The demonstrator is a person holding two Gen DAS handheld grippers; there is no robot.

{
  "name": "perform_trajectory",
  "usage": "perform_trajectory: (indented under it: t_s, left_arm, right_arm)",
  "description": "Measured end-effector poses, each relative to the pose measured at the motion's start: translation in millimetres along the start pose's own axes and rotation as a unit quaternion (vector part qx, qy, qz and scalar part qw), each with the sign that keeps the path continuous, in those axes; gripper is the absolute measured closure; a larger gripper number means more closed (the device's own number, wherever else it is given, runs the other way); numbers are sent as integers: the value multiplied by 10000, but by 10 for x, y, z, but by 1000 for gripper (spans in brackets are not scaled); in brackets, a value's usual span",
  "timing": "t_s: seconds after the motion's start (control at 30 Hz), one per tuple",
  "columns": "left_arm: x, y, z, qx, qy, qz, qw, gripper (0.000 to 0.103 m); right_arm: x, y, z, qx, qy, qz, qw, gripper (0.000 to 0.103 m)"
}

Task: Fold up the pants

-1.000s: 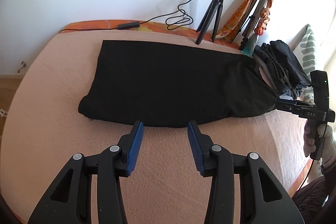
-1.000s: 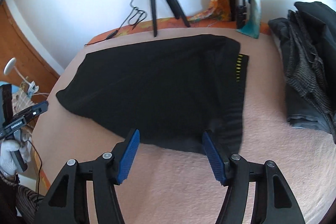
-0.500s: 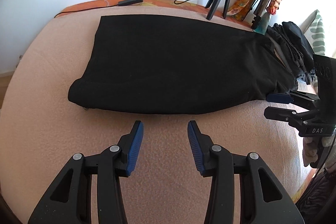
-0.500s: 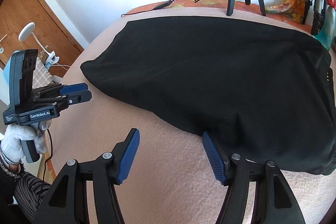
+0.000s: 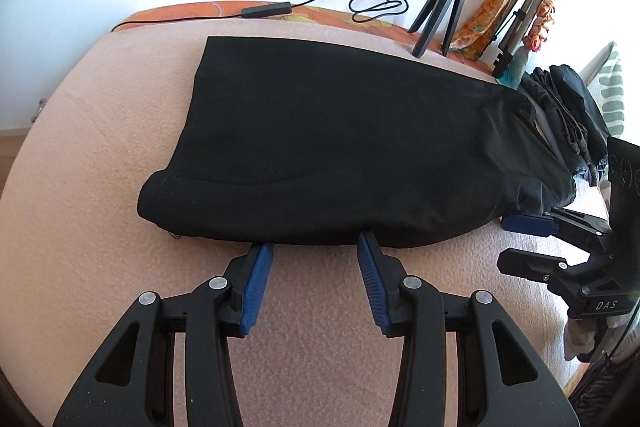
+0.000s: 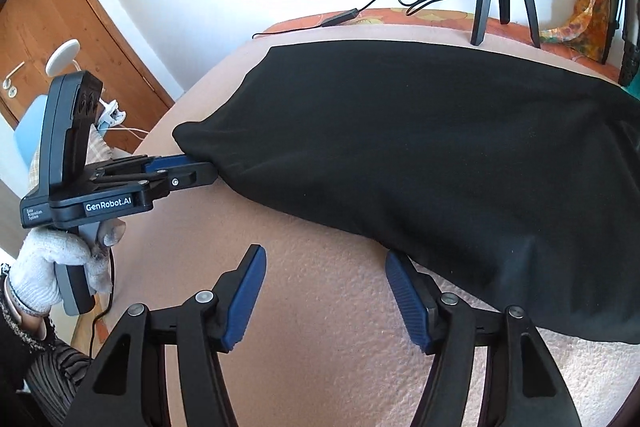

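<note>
Black pants (image 5: 340, 147) lie folded lengthwise across a pink bed cover (image 5: 100, 207). My left gripper (image 5: 316, 247) is open with its blue fingertips at the near edge of the pants, close to the leg end. It also shows in the right wrist view (image 6: 200, 171), touching the cloth's left corner. My right gripper (image 6: 324, 255) is open; its right finger (image 6: 400, 275) lies under the near edge of the pants (image 6: 440, 155). It also shows in the left wrist view (image 5: 528, 239), at the waist end.
A ring light on a small tripod (image 5: 444, 3) and a black cable (image 5: 376, 3) stand at the far edge by the wall. A pile of dark clothes (image 5: 568, 107) lies at the right. A wooden door (image 6: 52, 35) is at the left.
Both grippers have moved forward to the near edge of the pants. The left tips now touch the cloth edge, and the right finger has slipped under it.
</note>
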State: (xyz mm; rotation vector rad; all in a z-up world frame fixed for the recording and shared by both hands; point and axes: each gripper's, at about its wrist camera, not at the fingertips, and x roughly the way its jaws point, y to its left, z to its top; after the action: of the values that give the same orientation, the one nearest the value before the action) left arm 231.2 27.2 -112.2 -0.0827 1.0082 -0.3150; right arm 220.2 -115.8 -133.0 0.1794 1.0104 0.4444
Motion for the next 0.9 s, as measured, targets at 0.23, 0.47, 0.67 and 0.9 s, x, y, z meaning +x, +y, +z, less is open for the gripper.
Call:
perform_trajectory:
  t_s: [0.23,0.47,0.67,0.9]
  left_arm:
    - [-84,73,74,-139,-246,95,9996,61]
    - [-267,214,142,-364,-605,198,9973,61]
    - [-196,259,136,-371,-476,172,9980,61]
    - [-93,203,177,-276,-390,138,9988,61]
  right_arm:
    - [93,2,198,472,-458,383,9971,43]
    - [-7,59,345,506,-712,735,9935,52]
    - [-52,59,159,311,-490,575,9967,52]
    - [-132,188,97,-1189,-266,-838,9890,51]
